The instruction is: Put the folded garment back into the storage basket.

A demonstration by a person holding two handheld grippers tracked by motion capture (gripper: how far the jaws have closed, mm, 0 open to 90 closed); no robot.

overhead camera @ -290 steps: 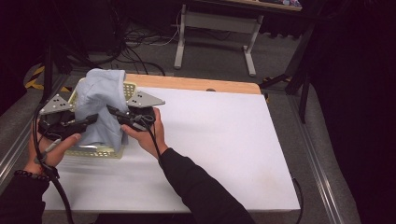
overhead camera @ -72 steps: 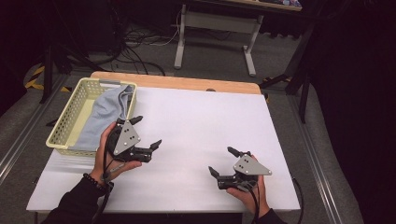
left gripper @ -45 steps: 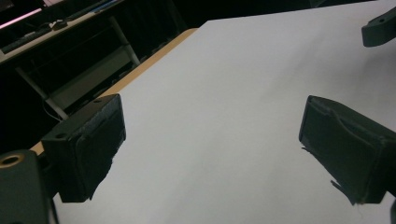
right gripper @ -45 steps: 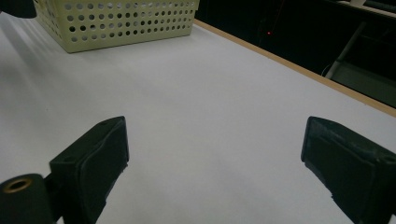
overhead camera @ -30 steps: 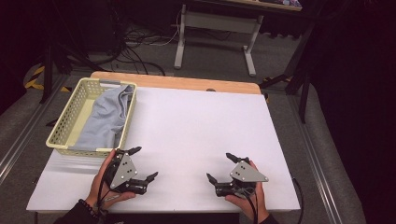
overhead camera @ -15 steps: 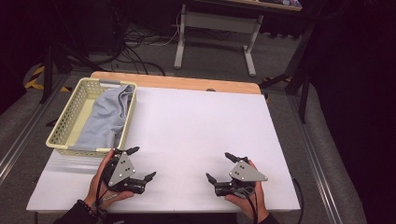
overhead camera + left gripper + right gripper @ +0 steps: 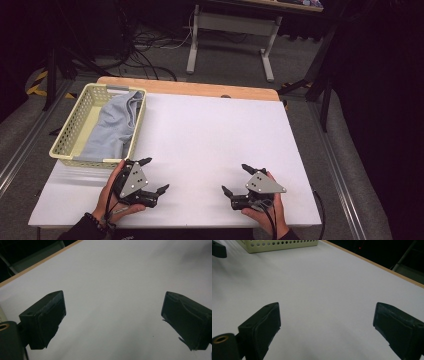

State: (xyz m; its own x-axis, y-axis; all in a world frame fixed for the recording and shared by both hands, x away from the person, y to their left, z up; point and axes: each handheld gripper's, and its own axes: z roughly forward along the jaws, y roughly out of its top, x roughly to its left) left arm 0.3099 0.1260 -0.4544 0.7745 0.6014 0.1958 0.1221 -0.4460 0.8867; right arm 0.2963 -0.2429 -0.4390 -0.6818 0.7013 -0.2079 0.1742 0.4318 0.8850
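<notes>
At the table's far left corner, a yellow perforated basket (image 7: 75,127) holds a pale blue cloth (image 7: 112,127), its near wall just beyond the left gripper (image 7: 154,176). Bare white tabletop (image 7: 215,130) spreads to the right edge. The right gripper (image 7: 239,179) sits well apart; both stand wide, empty.

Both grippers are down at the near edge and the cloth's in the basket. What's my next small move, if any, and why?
Probably none beyond resting. The blue cloth lies inside the yellow basket, one fold draped over its right rim. The left gripper and right gripper are both open, holding nothing, over bare white table. If anything, I'd tuck that draped fold in with the left gripper, which is nearer.
</notes>
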